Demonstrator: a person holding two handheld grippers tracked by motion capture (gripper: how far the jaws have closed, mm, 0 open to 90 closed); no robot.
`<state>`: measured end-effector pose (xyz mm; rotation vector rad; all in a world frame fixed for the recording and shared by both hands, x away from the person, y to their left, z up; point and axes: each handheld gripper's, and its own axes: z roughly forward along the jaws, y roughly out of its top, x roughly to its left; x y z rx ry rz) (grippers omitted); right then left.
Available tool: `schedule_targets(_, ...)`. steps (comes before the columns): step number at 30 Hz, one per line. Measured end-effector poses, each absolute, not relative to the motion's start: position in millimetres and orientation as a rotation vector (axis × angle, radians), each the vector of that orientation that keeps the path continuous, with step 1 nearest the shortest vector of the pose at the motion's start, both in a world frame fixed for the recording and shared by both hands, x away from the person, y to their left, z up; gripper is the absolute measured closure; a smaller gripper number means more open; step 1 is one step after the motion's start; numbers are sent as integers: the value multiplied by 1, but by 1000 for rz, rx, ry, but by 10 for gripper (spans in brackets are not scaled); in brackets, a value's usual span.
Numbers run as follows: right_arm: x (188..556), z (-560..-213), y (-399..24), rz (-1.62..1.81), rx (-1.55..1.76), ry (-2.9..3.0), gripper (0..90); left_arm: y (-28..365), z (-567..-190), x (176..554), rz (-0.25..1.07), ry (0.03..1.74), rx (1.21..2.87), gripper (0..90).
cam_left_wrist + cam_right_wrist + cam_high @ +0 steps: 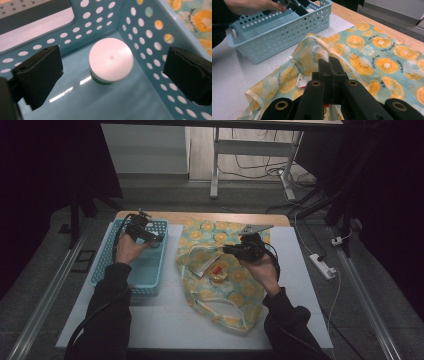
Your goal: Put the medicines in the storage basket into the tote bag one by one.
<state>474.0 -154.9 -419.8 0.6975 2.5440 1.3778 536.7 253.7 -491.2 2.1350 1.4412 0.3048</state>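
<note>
1. At the left of the counter stands a blue basket with holes in its walls. The left tongs hang over its far right corner, with the person's left hand behind them.
2. In the left gripper view the jaws stand wide apart, with nothing between the pads. A small jar with a white lid stands upright on the basket floor, close to the corner where two walls meet.
3. The relation that counts: the jar lies straight ahead of and below the left tongs, roughly centred between the two jaws but beyond their tips. Its axis runs upright, so the lid faces the camera. It is round, so no side is better to grip than another. My judgement is that the jar has either just been set down or is about to be picked up; the pictures do not tell which.
4. The left hand is by far the nearer to the jar. The right one is well apart from it, over the bag.
5. To the right of the basket, in the middle of the counter, lies a cloth bag printed with orange slices. Its mouth gapes, and packets show inside, one with a red label.
6. The right tongs sit over the bag's opening with the jaws pressed together. Whether they pinch the bag's edge I cannot tell, as their own arms hide the tips.
7. A white power strip lies on the floor at the far right.
</note>
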Motion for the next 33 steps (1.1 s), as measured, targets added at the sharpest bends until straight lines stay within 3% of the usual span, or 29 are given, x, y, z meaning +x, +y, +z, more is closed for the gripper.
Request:
schedule_targets(14, 474, -420, -155, 1372, 697, 2551, 900, 250, -494, 539, 318, 1467, 2171, 490)
schedule_targets(33, 474, -420, -154, 1375, 696, 2545, 900, 247, -472, 522, 335, 1466, 2151, 503)
